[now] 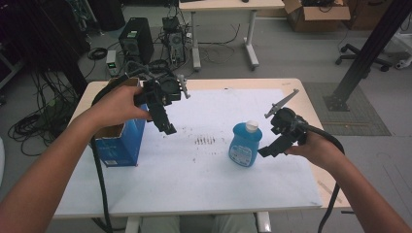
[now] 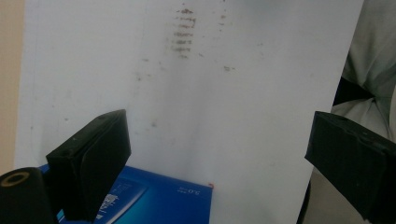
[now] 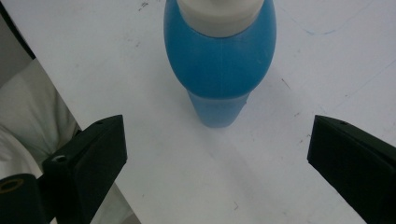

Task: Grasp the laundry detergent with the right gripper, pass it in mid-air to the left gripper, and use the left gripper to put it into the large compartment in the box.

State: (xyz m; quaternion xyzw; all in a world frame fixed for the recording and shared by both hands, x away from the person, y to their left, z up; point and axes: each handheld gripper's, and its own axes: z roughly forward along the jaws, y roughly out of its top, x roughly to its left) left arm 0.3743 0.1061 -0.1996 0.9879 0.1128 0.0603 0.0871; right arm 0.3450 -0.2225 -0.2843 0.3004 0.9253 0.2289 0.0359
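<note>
At the left of the high view a blue box (image 1: 119,142) with an open brown cardboard top stands on the white sheet (image 1: 194,170) that covers the table (image 1: 311,104), near the table's left edge. Above and just right of it, in the upper middle-left of the frame, the left hand (image 1: 116,104) holds the left gripper (image 1: 165,125) in the air, its black jaws pointing down and to the right over the sheet. In the left gripper view those jaws stand wide apart with nothing between them; a corner of the blue box shows at the bottom left of that frame and a patch of brownish smudges (image 2: 182,30) at the top centre. In the high view the same smudges (image 1: 205,141) lie near the middle of the sheet. Right of them a blue bottle (image 1: 245,144) with a white cap (image 1: 251,126) stands upright. Just right of the bottle, the right gripper (image 1: 267,150) is held in the right hand (image 1: 316,145), jaws pointing left toward the bottle's lower half, not touching it. In the right gripper view its jaws are spread wide, empty, with the bottle (image 3: 219,65) at the top centre beyond them
</note>
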